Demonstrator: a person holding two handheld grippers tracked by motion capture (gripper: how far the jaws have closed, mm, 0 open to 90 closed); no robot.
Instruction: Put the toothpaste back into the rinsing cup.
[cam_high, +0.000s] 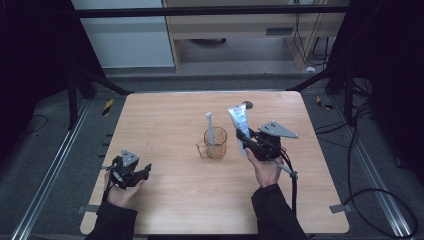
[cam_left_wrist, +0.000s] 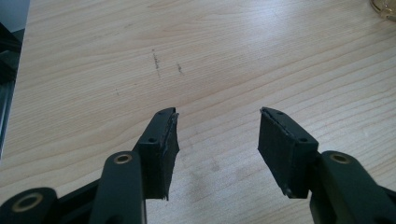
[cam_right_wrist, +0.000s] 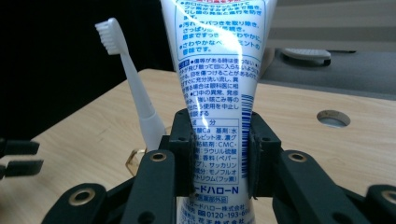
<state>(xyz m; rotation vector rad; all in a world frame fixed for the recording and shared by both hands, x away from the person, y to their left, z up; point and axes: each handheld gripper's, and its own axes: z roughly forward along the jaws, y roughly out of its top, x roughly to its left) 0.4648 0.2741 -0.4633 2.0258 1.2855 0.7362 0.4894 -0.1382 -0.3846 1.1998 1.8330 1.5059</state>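
Two hand-held grippers work over a pale wooden desk with rounded corners and fine straight grain, marked by a few short dark scuffs. The right hand-held gripper is clamped on a soft plastic toothpaste tube, white with blue print; in the right gripper view the tube stands upright between the black pads, which press its flat lower body from both sides, while the wider printed part rises above them. In the high view the tube is lifted off the desk, just right of a mug near the desk's middle and a little tilted. The mug is clear amber-tinted glass or plastic, round, with a handle on its left side. A white toothbrush stands in it, slender and smooth, leaning on the rim with its bristled head upward; the right gripper view shows the toothbrush just beside the tube, with short white bristles at its top. Whether the mug holds anything else cannot be told. The left hand-held gripper rests low over the near left part of the desk, well apart from the mug, its matte black jaws standing wide with only bare wood between the ribbed rubber pads. A round hole is cut in the desk's far edge.
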